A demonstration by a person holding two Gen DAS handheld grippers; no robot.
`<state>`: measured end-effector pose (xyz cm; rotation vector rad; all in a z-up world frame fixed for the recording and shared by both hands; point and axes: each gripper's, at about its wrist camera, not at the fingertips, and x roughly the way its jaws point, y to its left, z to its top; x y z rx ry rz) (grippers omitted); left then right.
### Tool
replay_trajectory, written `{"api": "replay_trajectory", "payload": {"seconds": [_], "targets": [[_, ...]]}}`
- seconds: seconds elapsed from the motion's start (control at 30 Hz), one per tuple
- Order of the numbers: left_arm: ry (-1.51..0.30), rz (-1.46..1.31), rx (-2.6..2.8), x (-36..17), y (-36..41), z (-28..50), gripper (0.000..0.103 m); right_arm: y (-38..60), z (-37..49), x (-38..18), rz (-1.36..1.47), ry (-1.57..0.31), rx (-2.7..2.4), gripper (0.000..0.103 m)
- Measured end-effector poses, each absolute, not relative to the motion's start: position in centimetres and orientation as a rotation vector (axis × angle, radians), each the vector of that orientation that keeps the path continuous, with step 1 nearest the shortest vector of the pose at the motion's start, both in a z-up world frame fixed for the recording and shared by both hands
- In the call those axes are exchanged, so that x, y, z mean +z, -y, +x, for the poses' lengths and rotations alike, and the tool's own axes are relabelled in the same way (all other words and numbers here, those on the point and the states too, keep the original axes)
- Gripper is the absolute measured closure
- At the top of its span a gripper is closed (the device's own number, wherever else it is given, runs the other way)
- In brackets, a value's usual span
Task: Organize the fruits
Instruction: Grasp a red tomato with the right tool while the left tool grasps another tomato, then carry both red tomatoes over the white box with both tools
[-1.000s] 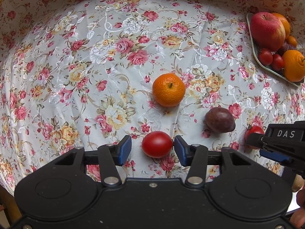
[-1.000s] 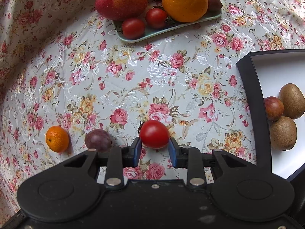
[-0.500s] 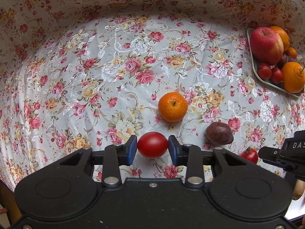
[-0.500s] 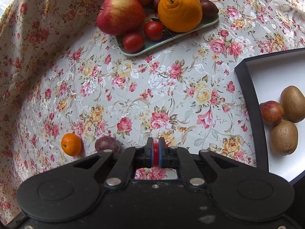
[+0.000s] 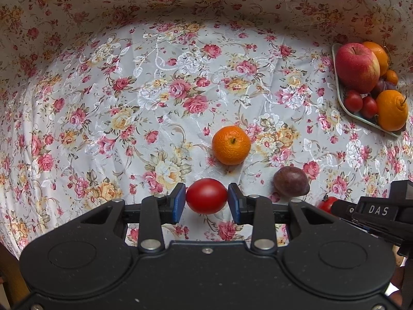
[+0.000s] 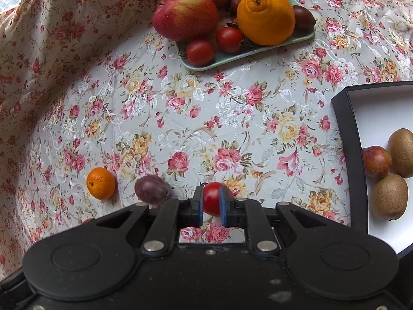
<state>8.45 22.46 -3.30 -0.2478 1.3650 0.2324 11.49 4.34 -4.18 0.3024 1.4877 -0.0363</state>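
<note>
My left gripper [image 5: 206,199] is shut on a red cherry tomato [image 5: 206,195], its blue pads touching both sides, lifted above the cloth. My right gripper [image 6: 209,201] is shut on a second red cherry tomato [image 6: 211,198], which also shows in the left wrist view [image 5: 326,204] beside the right gripper's black body [image 5: 379,213]. A small mandarin [image 5: 231,145] and a dark plum [image 5: 291,181] lie on the floral cloth just beyond the left gripper. They also show in the right wrist view, the mandarin [image 6: 100,183] and the plum [image 6: 152,190] to the left of my right gripper.
A pale green tray [image 6: 247,53] at the back holds an apple [image 6: 185,13], oranges [image 6: 265,16], cherry tomatoes [image 6: 200,52] and plums. A black-rimmed white box [image 6: 347,139] at the right holds two kiwis [image 6: 389,196] and a plum [image 6: 376,161]. Floral cloth [image 5: 129,103] rises behind.
Both grippers closed on their tomatoes and lifted them off the cloth. The views pulled back and up, so the table fruit looks smaller and farther.
</note>
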Motion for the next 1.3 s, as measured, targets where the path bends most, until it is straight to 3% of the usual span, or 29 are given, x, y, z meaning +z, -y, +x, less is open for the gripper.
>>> {"api": "replay_trajectory", "payload": {"seconds": [0.37,0.93,1.3], "targets": [[-1.363,-0.267,0.224,-3.1,-22.7,8.4,0.059,-5.4,11.6,-5.8,0.243,-1.504,-0.087,0.068],[-1.341,-0.254,0.254,-2.2,-22.5,8.3,0.059,-6.8,11.4,-6.7,0.172,-1.522,-0.085,0.067],[-1.315,-0.225,0.239,-1.0,-20.2,8.7,0.059,-3.4,11.2,-2.6,0.325,-1.418,-0.046,0.067]]}}
